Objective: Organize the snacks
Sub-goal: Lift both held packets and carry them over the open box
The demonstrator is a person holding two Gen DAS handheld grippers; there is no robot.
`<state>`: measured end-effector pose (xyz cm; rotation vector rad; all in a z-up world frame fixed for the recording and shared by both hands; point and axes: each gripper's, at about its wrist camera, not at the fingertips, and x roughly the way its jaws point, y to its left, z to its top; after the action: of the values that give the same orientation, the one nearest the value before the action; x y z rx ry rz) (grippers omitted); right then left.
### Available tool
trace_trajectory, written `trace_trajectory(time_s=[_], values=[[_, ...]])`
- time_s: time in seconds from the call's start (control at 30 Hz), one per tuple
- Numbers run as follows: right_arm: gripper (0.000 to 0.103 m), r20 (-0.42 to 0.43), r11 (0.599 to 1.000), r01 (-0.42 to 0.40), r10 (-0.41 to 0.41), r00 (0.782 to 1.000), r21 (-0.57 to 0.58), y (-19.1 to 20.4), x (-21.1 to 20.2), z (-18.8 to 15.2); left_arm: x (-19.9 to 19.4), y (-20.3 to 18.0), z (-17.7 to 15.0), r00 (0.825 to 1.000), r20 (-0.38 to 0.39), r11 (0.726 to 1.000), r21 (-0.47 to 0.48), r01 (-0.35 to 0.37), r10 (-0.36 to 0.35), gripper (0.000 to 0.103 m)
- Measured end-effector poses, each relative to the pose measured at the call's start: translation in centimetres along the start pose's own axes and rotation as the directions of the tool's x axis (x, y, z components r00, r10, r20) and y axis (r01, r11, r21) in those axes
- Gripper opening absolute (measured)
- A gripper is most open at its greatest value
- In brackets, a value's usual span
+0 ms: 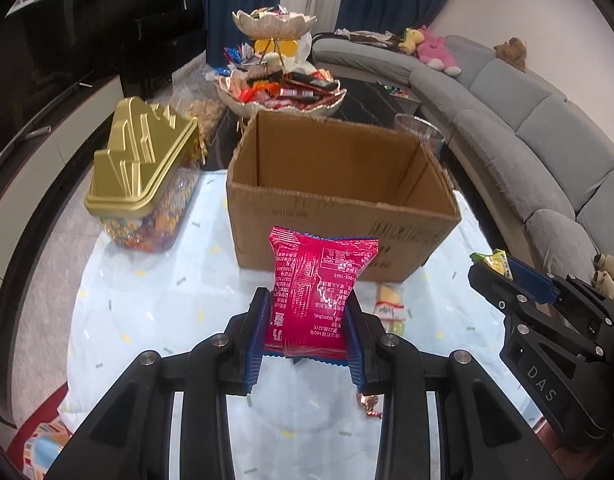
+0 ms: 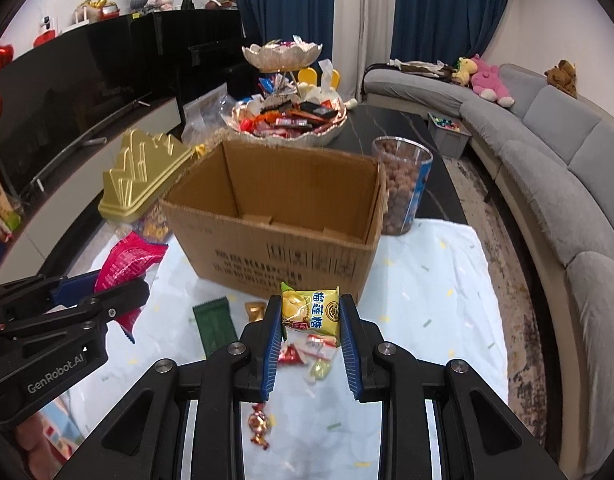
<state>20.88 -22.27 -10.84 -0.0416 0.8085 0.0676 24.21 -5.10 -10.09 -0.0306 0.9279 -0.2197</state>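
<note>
An open cardboard box (image 1: 339, 208) stands on the light cloth; it looks empty inside, also in the right wrist view (image 2: 275, 236). My left gripper (image 1: 307, 312) is shut on a pink snack packet (image 1: 317, 292), held above the cloth just in front of the box. My right gripper (image 2: 309, 320) is shut on a yellow candy packet (image 2: 313, 312), held above the cloth before the box's right corner. Each gripper shows in the other's view: the right (image 1: 503, 280), the left (image 2: 119, 292).
A gold-lidded candy jar (image 1: 143, 184) stands left of the box. A tiered snack bowl (image 2: 285, 120) is behind it, and a clear jar of brown balls (image 2: 403, 188) to its right. A green packet (image 2: 215, 326) and loose candies (image 2: 259, 426) lie on the cloth. A grey sofa (image 2: 547, 160) curves right.
</note>
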Motion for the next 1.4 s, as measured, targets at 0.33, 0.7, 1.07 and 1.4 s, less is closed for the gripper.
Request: trace_trajectory(time_s=[0.33, 0.7, 1.07, 1.4], values=[[0.029, 0.041, 1.0, -0.001, 0.001, 0.999, 0.006, 0.0, -0.3, 3.2, -0.7, 0.1, 3.3, 1.0, 0.026, 1.0, 0.013, 0.01, -0.011, 0.034], [0.029, 0.082, 1.0, 0.009, -0.009, 0.997, 0.006, 0.0, 0.3, 7.0, -0.1, 0.4, 6.9, 0.999, 0.041, 0.999, 0.025, 0.028, -0.029, 0.034], [0.029, 0.089, 1.0, 0.004, -0.005, 0.996, 0.01, -0.1, 2.5, 9.6, 2.7, 0.8, 10.0, 0.999, 0.022, 0.999, 0.046, 0.028, -0.029, 0.034], [0.029, 0.066, 1.0, 0.0, -0.002, 0.998, 0.03, -0.8, 5.4, 11.5, 5.4, 1.0, 12.0, 1.0, 0.005, 0.998, 0.064, 0.029, -0.03, 0.034]])
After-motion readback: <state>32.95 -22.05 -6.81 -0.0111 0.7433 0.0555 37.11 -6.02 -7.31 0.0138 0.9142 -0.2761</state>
